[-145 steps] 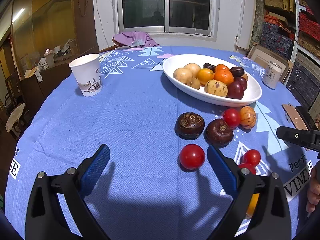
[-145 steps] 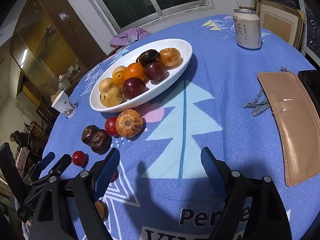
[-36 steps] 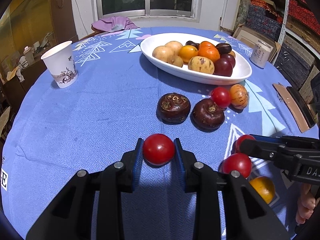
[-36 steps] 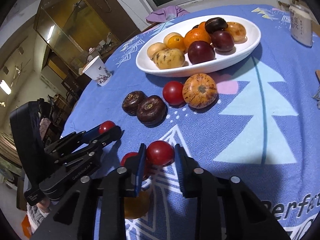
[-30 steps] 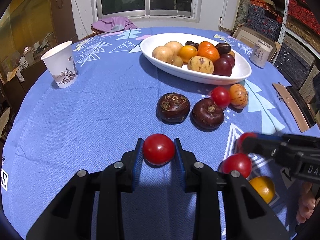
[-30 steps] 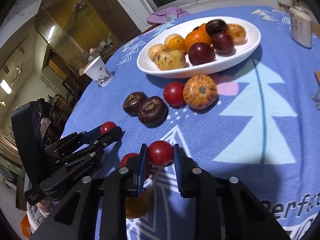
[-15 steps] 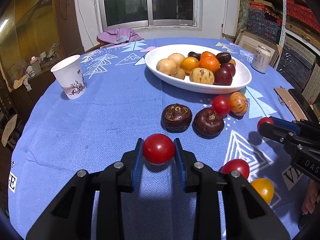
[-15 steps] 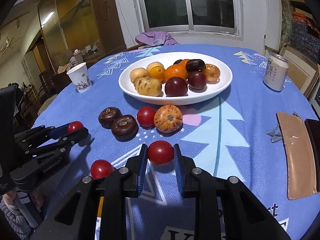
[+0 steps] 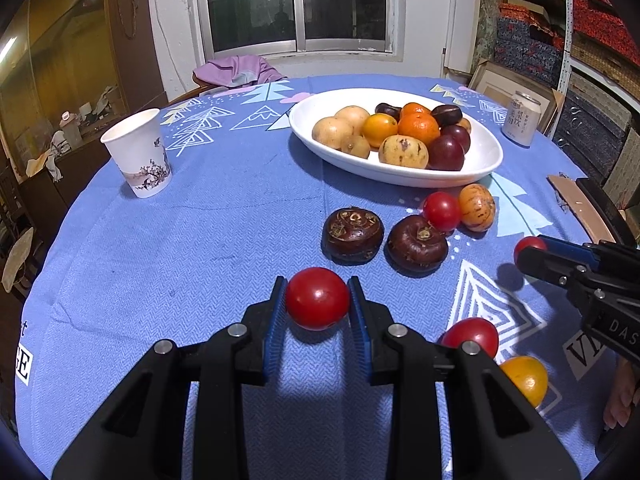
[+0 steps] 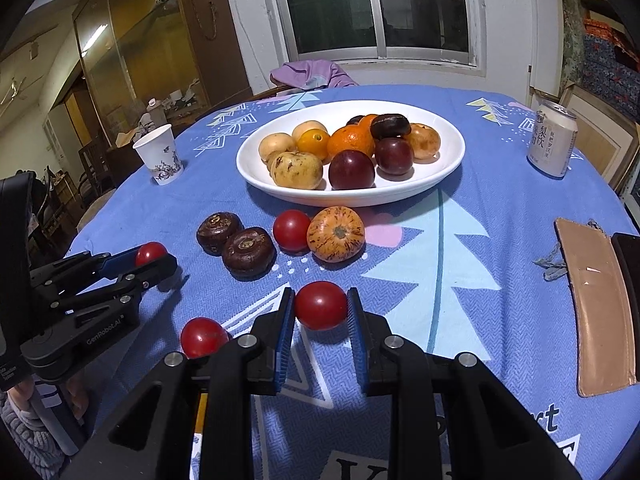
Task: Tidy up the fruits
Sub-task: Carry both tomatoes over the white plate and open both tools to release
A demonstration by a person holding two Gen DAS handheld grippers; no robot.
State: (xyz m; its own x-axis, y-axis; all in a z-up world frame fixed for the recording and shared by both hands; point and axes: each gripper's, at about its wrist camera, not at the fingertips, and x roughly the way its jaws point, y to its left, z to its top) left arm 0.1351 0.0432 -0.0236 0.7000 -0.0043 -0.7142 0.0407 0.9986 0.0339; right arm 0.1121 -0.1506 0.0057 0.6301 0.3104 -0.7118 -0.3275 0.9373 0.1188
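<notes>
The left gripper was clenched on a red tomato, its blue pads pressed to both sides, the fruit held above the blue cloth. The right gripper likewise gripped a second tomato between its pads. Just beyond lay two dark brown fruits side by side, with a third tomato touching a striped orange fruit. Near the right gripper a fourth tomato rested on the cloth, and a yellow fruit lay beside it. Farther off stood the white bowl, heaped with fruit, a paper cup to its left and a can to its right.
</notes>
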